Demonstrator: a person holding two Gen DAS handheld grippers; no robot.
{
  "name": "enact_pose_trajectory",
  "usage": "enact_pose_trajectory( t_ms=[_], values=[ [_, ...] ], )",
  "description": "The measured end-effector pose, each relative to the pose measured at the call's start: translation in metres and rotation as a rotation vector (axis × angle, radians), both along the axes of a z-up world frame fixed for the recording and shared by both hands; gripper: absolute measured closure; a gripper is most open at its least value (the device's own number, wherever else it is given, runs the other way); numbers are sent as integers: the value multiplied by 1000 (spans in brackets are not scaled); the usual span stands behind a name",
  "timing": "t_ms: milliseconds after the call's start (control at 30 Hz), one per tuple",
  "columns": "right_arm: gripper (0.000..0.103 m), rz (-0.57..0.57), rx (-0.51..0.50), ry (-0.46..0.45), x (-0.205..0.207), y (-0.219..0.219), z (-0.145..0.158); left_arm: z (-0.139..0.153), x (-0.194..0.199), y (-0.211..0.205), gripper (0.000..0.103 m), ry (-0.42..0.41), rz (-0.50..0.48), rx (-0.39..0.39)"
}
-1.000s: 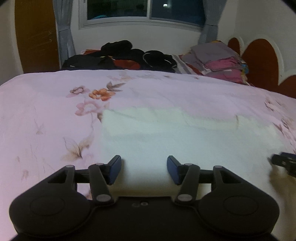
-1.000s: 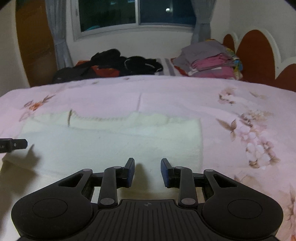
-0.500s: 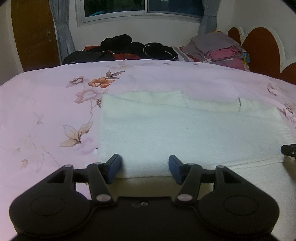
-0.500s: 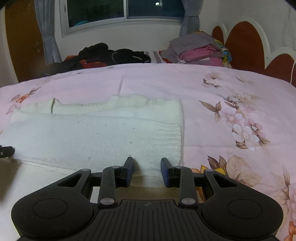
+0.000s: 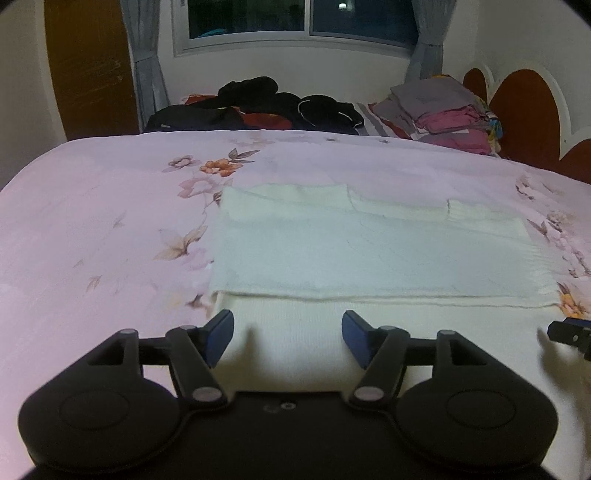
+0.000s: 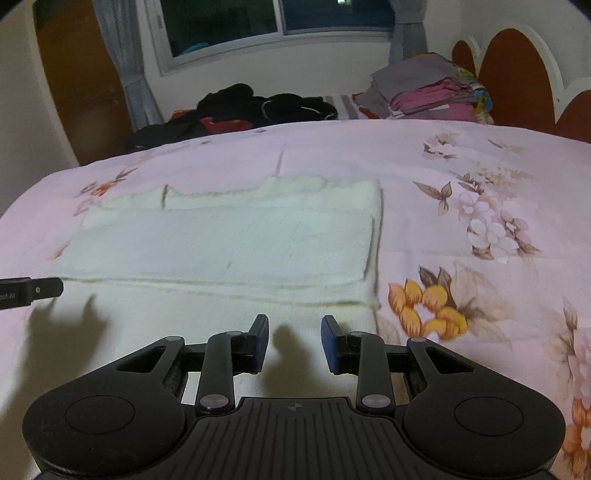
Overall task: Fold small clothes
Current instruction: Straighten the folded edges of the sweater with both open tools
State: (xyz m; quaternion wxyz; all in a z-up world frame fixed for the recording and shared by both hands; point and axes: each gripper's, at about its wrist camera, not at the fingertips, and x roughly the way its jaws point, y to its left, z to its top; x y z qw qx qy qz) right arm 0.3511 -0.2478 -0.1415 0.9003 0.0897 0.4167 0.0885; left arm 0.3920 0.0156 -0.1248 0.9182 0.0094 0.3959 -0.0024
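Observation:
A cream knitted garment (image 5: 369, 254) lies flat on the pink floral bedspread (image 5: 103, 229), with a folded layer resting over its far part. It also shows in the right wrist view (image 6: 229, 240). My left gripper (image 5: 288, 334) is open and empty, hovering over the garment's near left part. My right gripper (image 6: 294, 341) is open and empty over the garment's near right corner. The right gripper's tip (image 5: 570, 332) shows at the right edge of the left view, and the left gripper's tip (image 6: 29, 291) shows at the left edge of the right view.
A heap of dark clothes (image 5: 258, 107) lies at the far side of the bed. A stack of folded grey and pink clothes (image 5: 443, 110) sits at the far right by the red headboard (image 5: 524, 118). A window (image 5: 295, 18) and a wooden door (image 5: 88, 66) are behind.
Both grippers have pulled back towards me and risen, so more of the garment shows. The folded layer now lies flat with its near edge ahead of the fingers.

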Motion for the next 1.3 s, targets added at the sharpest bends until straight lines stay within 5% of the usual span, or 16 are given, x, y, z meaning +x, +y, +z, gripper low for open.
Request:
enact_pose_trajectory(
  t_ms=[333, 433, 1300],
  values=[
    [70, 30, -6, -37, -64, 15, 27, 17, -52, 13, 35, -7, -26, -15],
    [38, 17, -18, -52, -86, 21, 34, 18, -71, 21, 34, -6, -41, -27],
    [38, -27, -92, -3, -229, 39, 38, -1, -192, 62, 38, 90, -110, -69]
  ],
)
